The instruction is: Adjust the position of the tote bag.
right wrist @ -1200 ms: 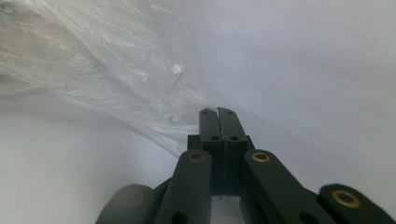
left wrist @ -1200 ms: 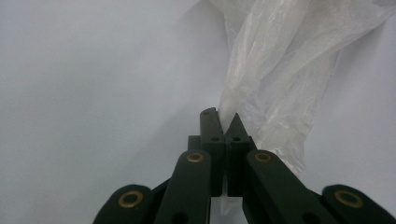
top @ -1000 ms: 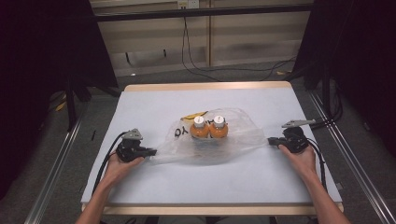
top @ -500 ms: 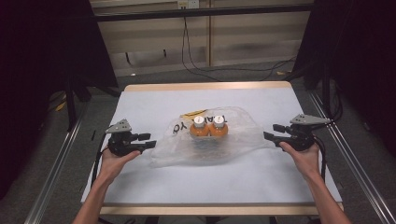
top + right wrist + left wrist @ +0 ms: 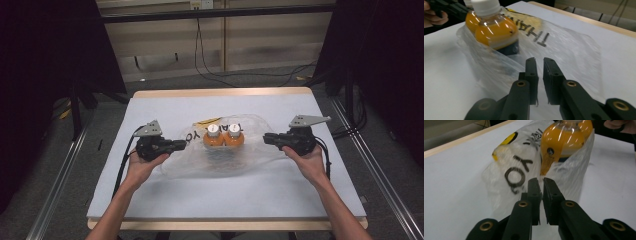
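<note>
I see the clear plastic bag (image 5: 220, 150) in the middle of the white table (image 5: 225, 195), with two orange bottles (image 5: 223, 136) standing inside it. My left gripper (image 5: 181, 145) is at the bag's left end and my right gripper (image 5: 266, 138) at its right end. Both just opened and closed again. Each is now pressed nearly together, pinching thin bag plastic.
</note>
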Demonstrator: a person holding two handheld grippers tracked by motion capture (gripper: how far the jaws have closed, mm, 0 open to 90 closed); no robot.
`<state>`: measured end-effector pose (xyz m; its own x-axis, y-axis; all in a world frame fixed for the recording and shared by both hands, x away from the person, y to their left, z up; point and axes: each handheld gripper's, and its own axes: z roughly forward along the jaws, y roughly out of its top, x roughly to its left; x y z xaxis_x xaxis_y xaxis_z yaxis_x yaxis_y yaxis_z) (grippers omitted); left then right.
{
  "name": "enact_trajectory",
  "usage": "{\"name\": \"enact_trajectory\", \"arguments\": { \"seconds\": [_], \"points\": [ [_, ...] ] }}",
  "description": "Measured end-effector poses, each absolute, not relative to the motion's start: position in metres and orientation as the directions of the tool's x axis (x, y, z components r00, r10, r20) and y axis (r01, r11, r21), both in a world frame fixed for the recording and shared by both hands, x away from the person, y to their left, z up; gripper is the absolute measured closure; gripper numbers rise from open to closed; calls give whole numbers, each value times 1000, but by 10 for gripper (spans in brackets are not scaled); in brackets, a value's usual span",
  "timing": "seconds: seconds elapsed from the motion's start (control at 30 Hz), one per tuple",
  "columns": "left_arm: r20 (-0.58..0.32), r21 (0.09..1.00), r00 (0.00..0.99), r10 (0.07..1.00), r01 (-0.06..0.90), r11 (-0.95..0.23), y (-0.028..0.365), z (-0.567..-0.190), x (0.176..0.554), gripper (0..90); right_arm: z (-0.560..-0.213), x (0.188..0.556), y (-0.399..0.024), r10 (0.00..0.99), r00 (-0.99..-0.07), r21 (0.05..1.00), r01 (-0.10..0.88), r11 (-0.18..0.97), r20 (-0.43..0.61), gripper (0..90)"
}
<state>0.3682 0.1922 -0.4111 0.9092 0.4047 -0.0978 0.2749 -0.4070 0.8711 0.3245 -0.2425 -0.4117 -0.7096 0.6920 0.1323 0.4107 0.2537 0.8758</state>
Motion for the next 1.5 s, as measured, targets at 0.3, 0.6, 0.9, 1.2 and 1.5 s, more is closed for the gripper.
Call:
{"name": "enact_trajectory", "arguments": {
  "seconds": [0.3,0.6,0.9,1.2,1.5],
  "points": [
    [-95,876,926,365,252,-412,157,-405,378,881,-404,349,-208,630,-766,869,392,303,126,900],
    [-100,846,925,366,272,-458,150,-421,380,894,-422,360,-191,622,-770,845,420,329,140,900],
    [-74,790,929,362,276,-547,139,-441,381,900,-443,363,-181,618,-776,786,459,413,128,900],
    [-53,756,917,395,295,-584,130,-455,388,900,-458,372,-176,622,-773,757,479,445,124,900],
    [-25,702,917,397,299,-647,124,-466,391,894,-479,382,-169,634,-764,705,513,490,116,900]
  ]
}}
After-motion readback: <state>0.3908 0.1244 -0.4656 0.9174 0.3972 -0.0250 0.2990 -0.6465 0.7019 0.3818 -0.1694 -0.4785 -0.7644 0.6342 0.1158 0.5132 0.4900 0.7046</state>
